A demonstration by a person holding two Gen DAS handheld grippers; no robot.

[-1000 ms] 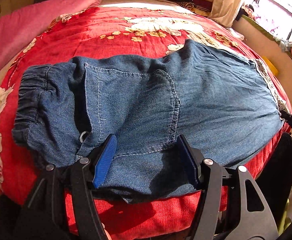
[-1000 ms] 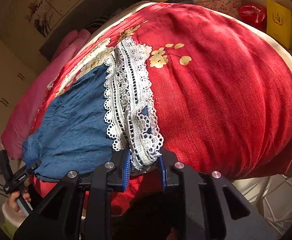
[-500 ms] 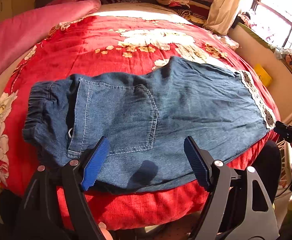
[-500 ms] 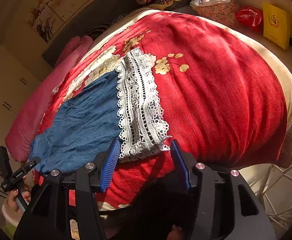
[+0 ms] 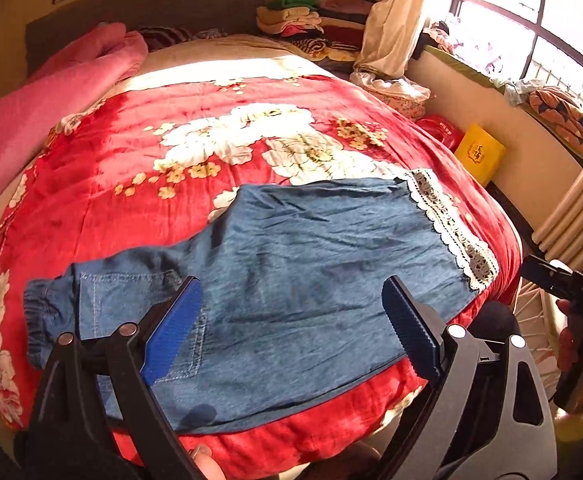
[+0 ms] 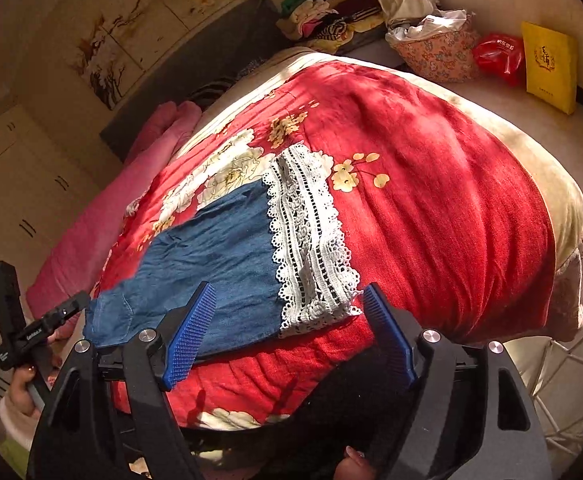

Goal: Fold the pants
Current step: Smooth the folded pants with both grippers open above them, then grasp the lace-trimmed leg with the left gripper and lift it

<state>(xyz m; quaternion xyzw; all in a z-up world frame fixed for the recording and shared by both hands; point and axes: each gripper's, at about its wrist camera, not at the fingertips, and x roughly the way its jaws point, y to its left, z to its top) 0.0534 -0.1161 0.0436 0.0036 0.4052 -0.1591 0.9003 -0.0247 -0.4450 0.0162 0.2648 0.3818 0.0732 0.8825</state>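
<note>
Blue denim pants (image 5: 291, 280) lie flat on the red flowered bedspread (image 5: 131, 168), folded lengthwise, elastic waistband (image 5: 41, 316) at the left and white lace hem (image 5: 451, 228) at the right. My left gripper (image 5: 291, 328) is open and empty, raised above the pants near the back pocket. In the right wrist view the pants (image 6: 219, 256) and lace hem (image 6: 311, 240) lie just ahead of my right gripper (image 6: 287, 336), which is open, empty and held off the bed's near edge.
A pink blanket (image 5: 31, 120) lies along the bed's left side. Folded clothes (image 5: 303, 20) are stacked beyond the headboard end. A yellow box (image 6: 547, 64), red bag (image 6: 499, 56) and flowered bag (image 6: 435, 52) sit on the floor by the window wall.
Both grippers opened and let go of the pants, then pulled up and back from the bed. The pants now lie flat and released.
</note>
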